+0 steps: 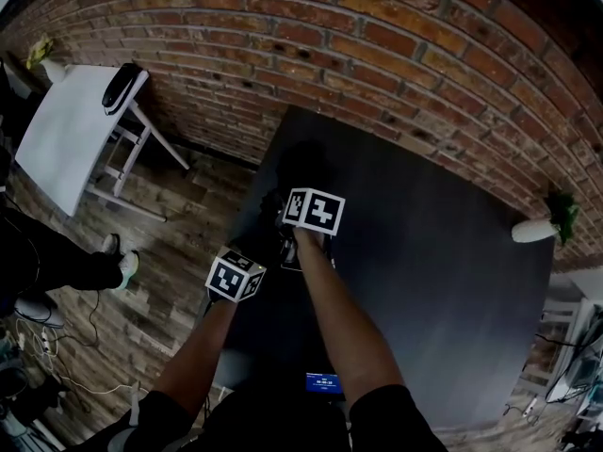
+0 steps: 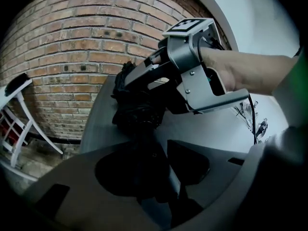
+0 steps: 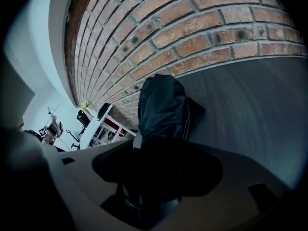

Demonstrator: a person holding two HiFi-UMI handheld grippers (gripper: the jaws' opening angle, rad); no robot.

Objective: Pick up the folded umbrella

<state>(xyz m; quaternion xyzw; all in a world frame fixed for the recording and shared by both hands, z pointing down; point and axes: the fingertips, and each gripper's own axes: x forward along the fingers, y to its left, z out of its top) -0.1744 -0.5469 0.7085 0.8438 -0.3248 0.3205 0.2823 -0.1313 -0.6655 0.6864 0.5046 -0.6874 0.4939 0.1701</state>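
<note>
Two grippers, left [image 1: 262, 234] and right [image 1: 301, 172], are low over the left part of the table [image 1: 452, 252]. Left gripper view: jaws wide apart, the umbrella [image 2: 137, 114] lies between them on the table. Right gripper view: jaws apart too, around the umbrella's far end.

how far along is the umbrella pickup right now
Done: both grippers have reached the folded umbrella, which lies on the dark table. In hand: the left gripper and the right gripper each have it between open jaws, apparently not clamped on it. Left: close the jaws on it and lift it off the table.
</note>
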